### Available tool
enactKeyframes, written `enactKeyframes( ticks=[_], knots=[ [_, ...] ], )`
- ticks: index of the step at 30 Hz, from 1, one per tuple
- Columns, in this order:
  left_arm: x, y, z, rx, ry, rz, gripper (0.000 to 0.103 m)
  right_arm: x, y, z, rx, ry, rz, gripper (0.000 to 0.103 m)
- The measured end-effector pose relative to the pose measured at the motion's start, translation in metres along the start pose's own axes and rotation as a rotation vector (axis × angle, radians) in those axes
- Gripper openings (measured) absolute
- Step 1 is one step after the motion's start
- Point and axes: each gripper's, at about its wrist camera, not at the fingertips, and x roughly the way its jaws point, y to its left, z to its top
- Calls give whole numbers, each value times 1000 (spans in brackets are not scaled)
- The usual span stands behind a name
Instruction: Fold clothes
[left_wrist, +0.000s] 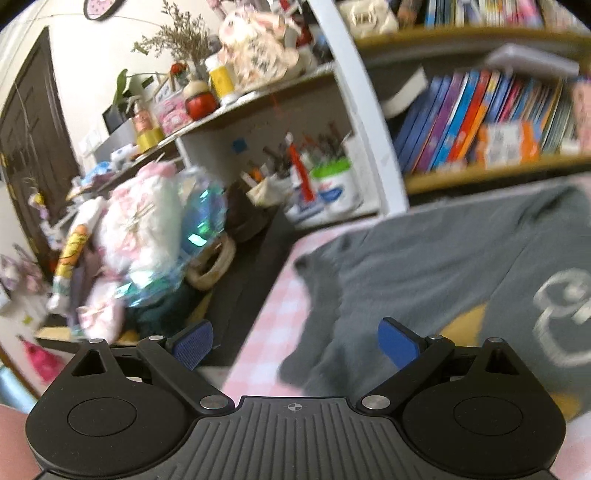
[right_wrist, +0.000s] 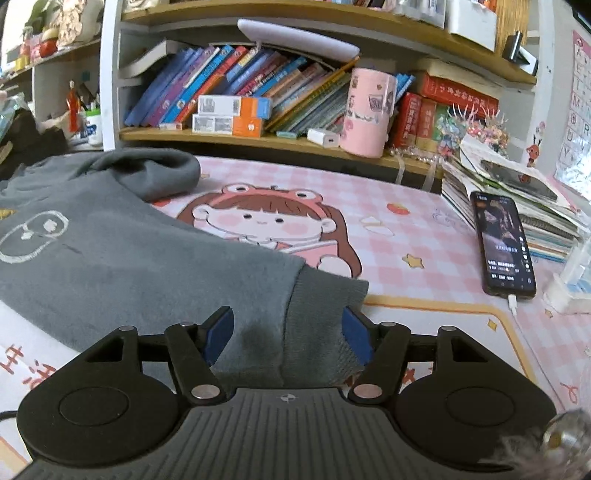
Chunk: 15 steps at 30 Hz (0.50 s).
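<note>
Grey sweatshirt (right_wrist: 110, 258) lay spread on pink checked desk mat (right_wrist: 424, 236), below bookshelf (right_wrist: 258, 142), ribbed cuff (right_wrist: 325, 314) nearest the right gripper (right_wrist: 288, 332). Stood there with jaws apart, cuff between blue pads (right_wrist: 219, 334), grip unclear. Left gripper (left_wrist: 295, 343) hung wide open and empty above sweatshirt's edge; phone (right_wrist: 504, 243) lay well to the right.

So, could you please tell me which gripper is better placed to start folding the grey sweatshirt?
Probably the right gripper: its open jaws already straddle the ribbed cuff of the grey sweatshirt. The left gripper hangs open by the mat's edge, gripping nothing.
</note>
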Motion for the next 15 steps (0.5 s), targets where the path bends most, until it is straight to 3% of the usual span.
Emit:
enactKeyframes(
  ticks=[6,15],
  knots=[
    [5,-20,10,-52,-24,-117,98,5,-11,-8,27,41,-37,63],
    [25,-64,22,-112,-46,-294,98,-9,-8,9,40,-29,45,63]
  ],
)
